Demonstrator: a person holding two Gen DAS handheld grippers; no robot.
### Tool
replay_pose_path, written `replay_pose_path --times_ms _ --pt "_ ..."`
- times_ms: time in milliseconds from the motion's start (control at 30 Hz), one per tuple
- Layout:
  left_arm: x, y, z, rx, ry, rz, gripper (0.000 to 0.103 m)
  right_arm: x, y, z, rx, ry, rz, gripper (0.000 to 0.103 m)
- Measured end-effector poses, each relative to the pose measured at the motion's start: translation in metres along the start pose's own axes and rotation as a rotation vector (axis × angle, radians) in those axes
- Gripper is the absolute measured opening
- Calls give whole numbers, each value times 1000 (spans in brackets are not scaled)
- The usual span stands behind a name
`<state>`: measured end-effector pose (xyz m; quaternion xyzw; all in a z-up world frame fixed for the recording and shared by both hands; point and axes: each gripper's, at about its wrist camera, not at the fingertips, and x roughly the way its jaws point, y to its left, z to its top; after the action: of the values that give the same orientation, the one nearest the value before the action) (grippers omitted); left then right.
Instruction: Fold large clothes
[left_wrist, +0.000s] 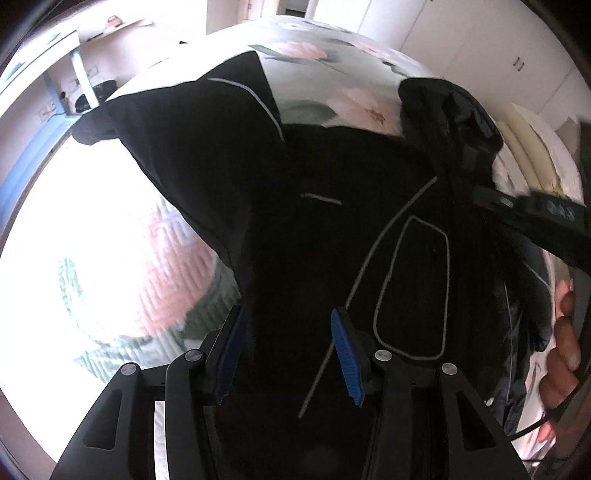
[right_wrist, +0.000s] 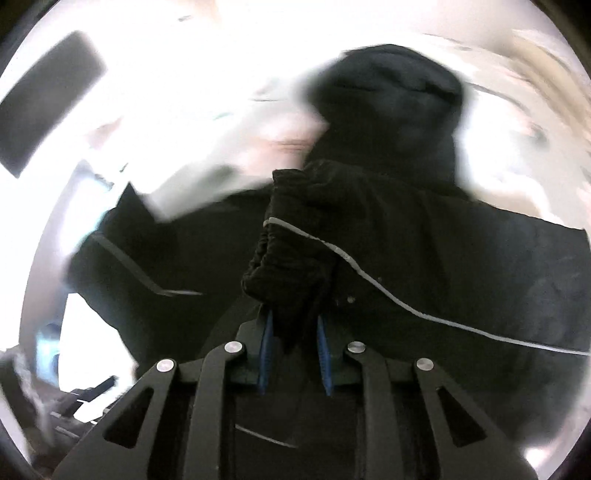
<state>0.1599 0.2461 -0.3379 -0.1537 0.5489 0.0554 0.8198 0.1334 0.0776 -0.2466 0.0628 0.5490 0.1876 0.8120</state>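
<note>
Left wrist: unlabelled black garment (left_wrist: 332, 240)

Left black two-finger tool with blue ribbed pads (left_wrist: 291, 354), bottom centre of frame, angled steeply down, jaws apart. Right black tool with blue pads (right_wrist: 294, 354), bottom centre, pinched onto bunched black fabric (right_wrist: 291, 258). Bare hand (left_wrist: 561, 354) at right edge.

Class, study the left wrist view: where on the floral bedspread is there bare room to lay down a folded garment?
Bare floral bedspread lies beyond the black garment, and a sunlit patch borders its left edge. The middle and right are crowded by the garment, the right gripper and a hand.
</note>
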Motion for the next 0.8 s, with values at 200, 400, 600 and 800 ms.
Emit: replay_pose_path --times_ms 200,400,600,800 --pt "6 11 4 -20 -5 44 49 106 50 -14 -34 160 48 28" --pt "14 18 3 -27 18 44 49 123 37 -16 -6 234 109 49" --pt "6 -36 31 104 -23 -129 50 13 -27 -3 -31 71 -55 77" --pt "51 -114 65 234 -13 -306 54 -21 -149 -33 146 80 -351 78"
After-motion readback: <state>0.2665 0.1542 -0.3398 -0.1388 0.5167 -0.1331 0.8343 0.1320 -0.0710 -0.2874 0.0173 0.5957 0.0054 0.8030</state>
